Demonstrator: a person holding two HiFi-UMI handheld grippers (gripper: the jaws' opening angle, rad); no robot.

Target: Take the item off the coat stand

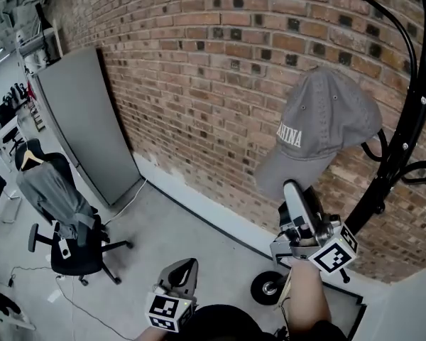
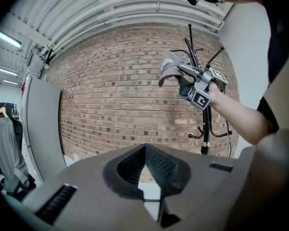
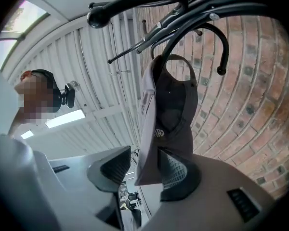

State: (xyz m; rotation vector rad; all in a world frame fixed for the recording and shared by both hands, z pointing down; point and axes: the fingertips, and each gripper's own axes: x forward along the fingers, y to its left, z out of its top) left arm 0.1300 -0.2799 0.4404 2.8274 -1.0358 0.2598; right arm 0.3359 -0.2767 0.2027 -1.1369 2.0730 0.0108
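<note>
wide jaws at the cap [image 1: 326, 130] brim
my right gripper [image 1: 292, 189] had its jaws far apart, brim between them, not pinched. the cap hung on the coat stand [image 1: 401, 137], upper right. i thought: squeeze the brim firmly, then lift up. my left gripper [image 1: 187, 267] was closed, holding nothing. white letters ended "hina".

Inventory by kind. One cap [image 1: 326, 130]. One coat stand [image 1: 401, 148]. Two grippers: left gripper [image 1: 187, 267] and right gripper [image 1: 295, 190]. Two marker cubes [image 1: 169, 311], one per gripper. One office chair [image 1: 78, 258]. One grey jacket [image 1: 53, 190]. One tall grey panel [image 1: 85, 133]. One brick wall [image 1: 199, 69]. Further items at far left too small to count.
</note>
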